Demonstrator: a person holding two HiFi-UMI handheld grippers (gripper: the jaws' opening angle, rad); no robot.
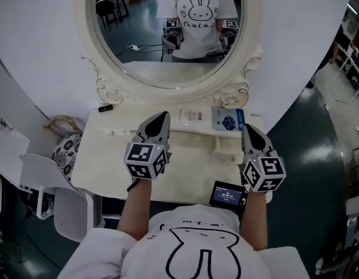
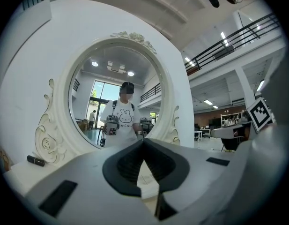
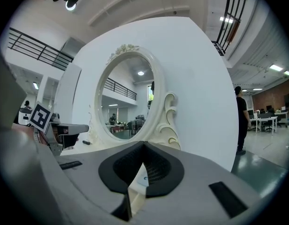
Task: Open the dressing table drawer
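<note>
The cream dressing table (image 1: pixel 103 167) stands below its oval mirror (image 1: pixel 167 68). A low shelf along its back has small drawers. The left one (image 1: pixel 112 133) is closed and shows a knob. The right one (image 1: pixel 226 149) seems to jut out over the table top, just left of my right gripper (image 1: pixel 247 128). My left gripper (image 1: pixel 163 116) hovers over the middle of the table top. Both point level toward the mirror, jaws shut and empty, as my left gripper (image 2: pixel 143 140) and my right gripper (image 3: pixel 144 143) show in their own views.
On the shelf lie a white sheet (image 1: pixel 191 116) and a blue packet (image 1: pixel 228 121). A small black object (image 1: pixel 105 107) sits at the back left. A timer screen (image 1: pixel 227 195) rests at the front edge. A floral stool (image 1: pixel 67 153) and a white chair (image 1: pixel 42 176) stand at the left.
</note>
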